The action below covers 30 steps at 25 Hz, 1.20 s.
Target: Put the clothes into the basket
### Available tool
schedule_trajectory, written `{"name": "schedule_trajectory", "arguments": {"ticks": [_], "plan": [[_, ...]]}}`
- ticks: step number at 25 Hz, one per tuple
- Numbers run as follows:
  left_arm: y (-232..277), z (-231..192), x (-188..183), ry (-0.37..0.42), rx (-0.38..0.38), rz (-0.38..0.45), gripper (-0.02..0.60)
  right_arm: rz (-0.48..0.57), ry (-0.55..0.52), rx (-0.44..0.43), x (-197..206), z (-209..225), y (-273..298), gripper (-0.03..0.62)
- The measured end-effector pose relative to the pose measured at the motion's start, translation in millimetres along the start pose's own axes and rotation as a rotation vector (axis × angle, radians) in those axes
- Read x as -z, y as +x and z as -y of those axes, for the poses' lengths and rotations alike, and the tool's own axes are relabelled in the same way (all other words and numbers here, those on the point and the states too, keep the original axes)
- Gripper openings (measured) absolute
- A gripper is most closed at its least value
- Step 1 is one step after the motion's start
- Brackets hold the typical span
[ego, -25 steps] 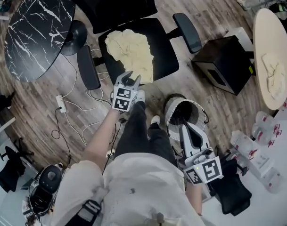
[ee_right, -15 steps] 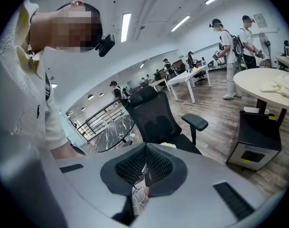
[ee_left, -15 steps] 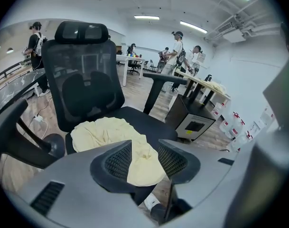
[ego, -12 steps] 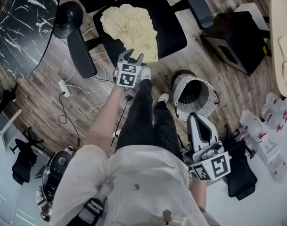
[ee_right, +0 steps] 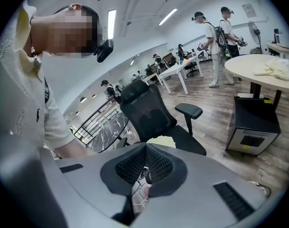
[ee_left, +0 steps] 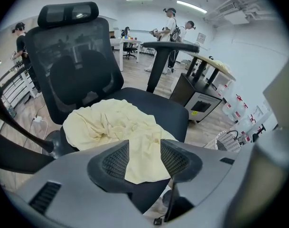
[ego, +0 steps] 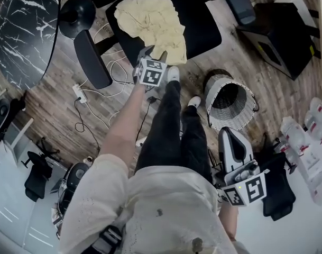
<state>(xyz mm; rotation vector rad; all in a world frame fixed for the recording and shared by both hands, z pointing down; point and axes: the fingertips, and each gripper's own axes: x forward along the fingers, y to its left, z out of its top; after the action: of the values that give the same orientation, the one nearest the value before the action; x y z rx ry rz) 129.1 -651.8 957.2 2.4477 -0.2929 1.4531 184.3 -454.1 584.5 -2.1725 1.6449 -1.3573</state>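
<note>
A crumpled pale yellow cloth [ego: 153, 20] lies on the seat of a black office chair [ego: 203, 30]. My left gripper [ego: 153, 53] hangs just over the cloth's near edge, pointing steeply down. Its jaws have just been opening and stand open; in the left gripper view [ee_left: 144, 158] the cloth [ee_left: 111, 122] shows in the gap beyond them, not pinched. The white woven basket [ego: 230, 102] stands on the floor right of the chair, also visible at the left gripper view's lower right as a basket [ee_left: 227, 139]. My right gripper [ego: 228, 135] is near the basket, shut [ee_right: 145, 146] and empty.
The person's legs and white shoes [ego: 173, 74] stand between chair and basket. Cables and a power strip [ego: 79, 91] lie on the floor at left. A black marble table [ego: 23, 30], a black cabinet [ego: 279, 30], bottles [ego: 309, 142] and a black bag [ego: 277, 187] ring the area.
My left gripper has come down to the cloth's near edge and its jaws stand wider apart. My right gripper has sunk a little. The chair and basket have slid up and right in view.
</note>
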Motion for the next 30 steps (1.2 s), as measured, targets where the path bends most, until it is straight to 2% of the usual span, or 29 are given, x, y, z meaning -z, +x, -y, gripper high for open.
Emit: {"name": "schedule_trajectory", "arguments": {"ticks": [6,9,14,18,21,24,28,30], "plan": [[35.9,-13.7,16.2,0.029,-0.003,-0.079,0.236,-0.029,0.026,0.004,9.7,17.5,19.2,0.008],[48.7,-19.5,24.9,0.014,-0.006,-0.099,0.252,-0.04,0.044,0.015,15.0,25.4,26.0,0.008],[66.3,-28.2,32.9,-0.039,-0.026,-0.098,0.293,-0.059,0.067,0.025,24.2,34.3,34.1,0.008],[81.0,-33.4,39.7,-0.039,-0.033,-0.104,0.316,-0.075,0.082,0.028,32.4,36.9,43.5,0.008],[91.7,-46.0,40.2,-0.035,-0.081,-0.102,0.351,-0.088,0.09,0.027,38.0,40.1,50.9,0.008],[99.7,-64.8,33.3,0.015,-0.157,-0.087,0.382,-0.092,0.096,0.033,41.8,44.9,56.6,0.008],[109.7,-80.6,24.4,0.131,-0.21,-0.09,0.404,-0.088,0.115,0.046,46.1,53.1,59.5,0.008],[111.1,-91.9,19.5,0.144,-0.255,-0.082,0.408,-0.087,0.123,0.049,46.8,55.8,60.6,0.008]]}}
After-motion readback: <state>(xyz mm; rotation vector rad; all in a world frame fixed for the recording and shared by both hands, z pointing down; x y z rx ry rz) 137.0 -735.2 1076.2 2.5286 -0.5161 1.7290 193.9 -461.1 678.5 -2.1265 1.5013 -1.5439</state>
